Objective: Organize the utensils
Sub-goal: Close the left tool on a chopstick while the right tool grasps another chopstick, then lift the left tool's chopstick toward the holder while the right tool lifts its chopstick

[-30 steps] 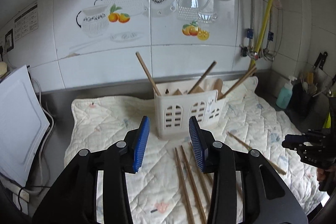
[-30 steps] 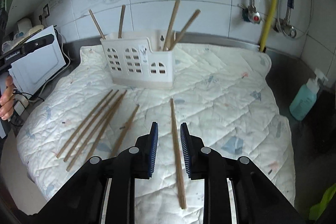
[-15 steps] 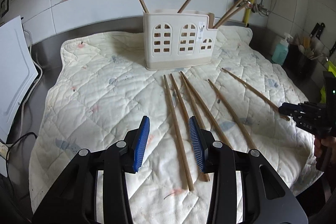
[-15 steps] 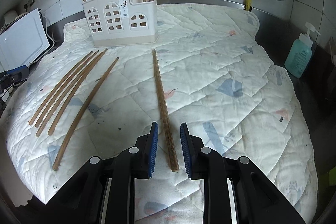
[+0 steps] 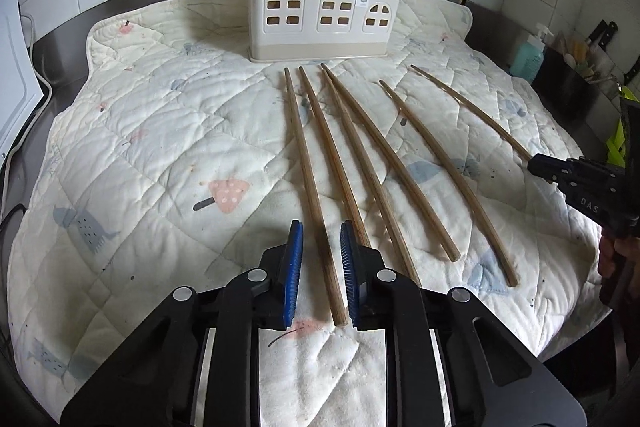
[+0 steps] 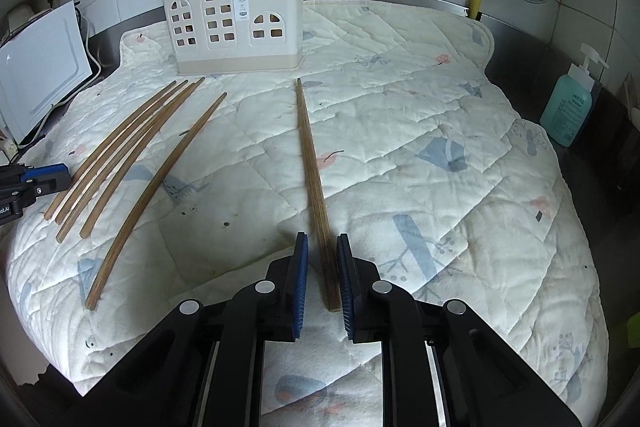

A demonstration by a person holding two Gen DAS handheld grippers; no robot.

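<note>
Both grippers sit low over the quilt [image 5: 160,147], jaws just narrowing but not yet pinching: the left gripper [image 5: 320,267] straddles the leftmost chopstick [image 5: 308,179], the right gripper [image 6: 322,275] the lone chopstick [image 6: 312,163], short of the holder [image 6: 236,27].

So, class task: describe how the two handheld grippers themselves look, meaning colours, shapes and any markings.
Both are black plastic. The left gripper and right gripper each have two angular arms with silver round pivot pins and flat blue ribbed pads. Seen from the left wrist, the right gripper's body carries white "DAS" lettering.
</note>
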